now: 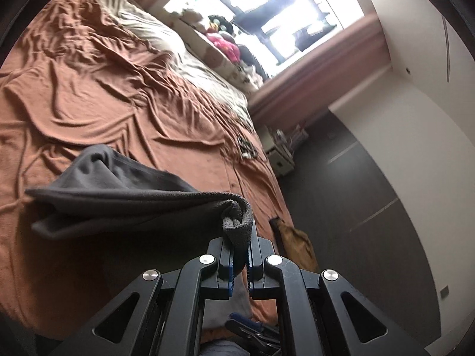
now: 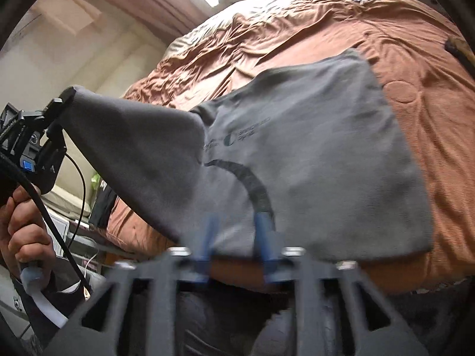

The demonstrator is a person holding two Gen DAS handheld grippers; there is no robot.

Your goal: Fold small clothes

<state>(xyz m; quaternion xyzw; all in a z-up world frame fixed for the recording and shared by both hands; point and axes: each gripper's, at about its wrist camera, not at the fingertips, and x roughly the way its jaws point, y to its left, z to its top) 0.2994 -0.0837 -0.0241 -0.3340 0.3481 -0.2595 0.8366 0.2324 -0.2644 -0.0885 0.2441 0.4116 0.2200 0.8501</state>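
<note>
A grey T-shirt (image 2: 320,154) with a dark collar and small print lies on the rust-brown bedsheet (image 2: 415,68). One side of it is lifted up and to the left, where my left gripper (image 2: 58,103) holds its corner. In the left wrist view the left gripper (image 1: 241,238) is shut on a bunched fold of the grey T-shirt (image 1: 104,195), which hangs out to the left above the bedsheet (image 1: 89,95). My right gripper (image 2: 236,237) is blurred and open over the shirt's near edge; its blue fingers (image 2: 264,234) stand apart and pinch nothing.
A hand (image 2: 23,231) grips the left gripper's handle, with a black cable (image 2: 80,178) trailing from it. Beige bedding (image 1: 154,38) and toys (image 1: 225,44) lie by the bright window. Beside the bed are a dark floor (image 1: 341,207) and a small stand (image 1: 282,151).
</note>
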